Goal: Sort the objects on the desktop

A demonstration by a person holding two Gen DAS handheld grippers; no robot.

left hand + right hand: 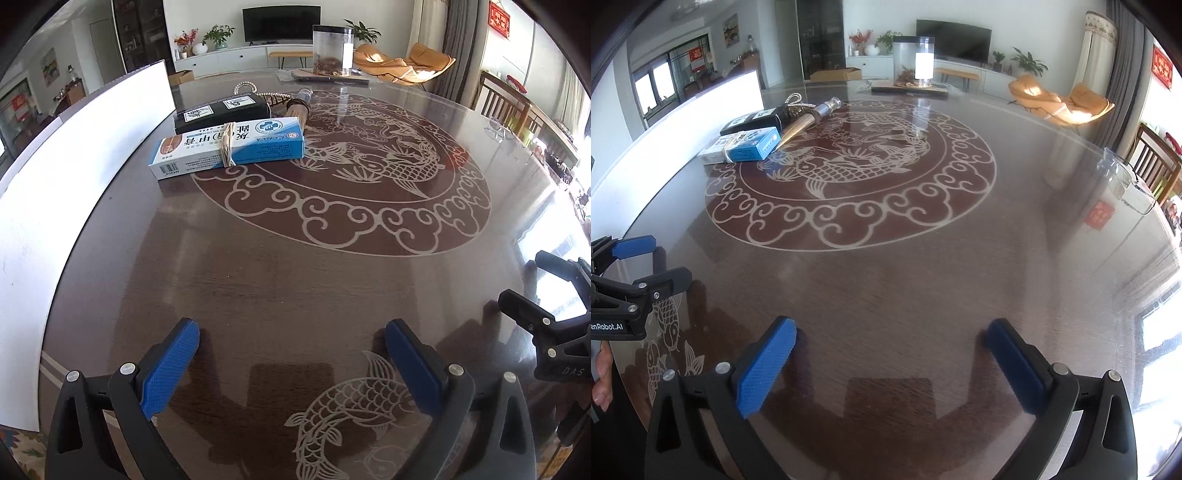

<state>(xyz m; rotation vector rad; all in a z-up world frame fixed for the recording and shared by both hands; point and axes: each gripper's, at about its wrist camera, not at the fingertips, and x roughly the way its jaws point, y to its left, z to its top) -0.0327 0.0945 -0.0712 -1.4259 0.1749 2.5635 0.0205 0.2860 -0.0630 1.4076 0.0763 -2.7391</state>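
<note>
A blue and white carton bound with rubber bands lies on the round dark table, at the far left. Behind it lies a black box, with a horn-shaped piece and a string of beads beside it. My left gripper hangs open above bare table, well short of the carton. My right gripper is open too, nothing between its blue pads.
A white board curves along the table's left edge. A clear jar stands on a flat dark slab at the far side. A clear plastic lid lies at the right rim. Chairs stand beyond.
</note>
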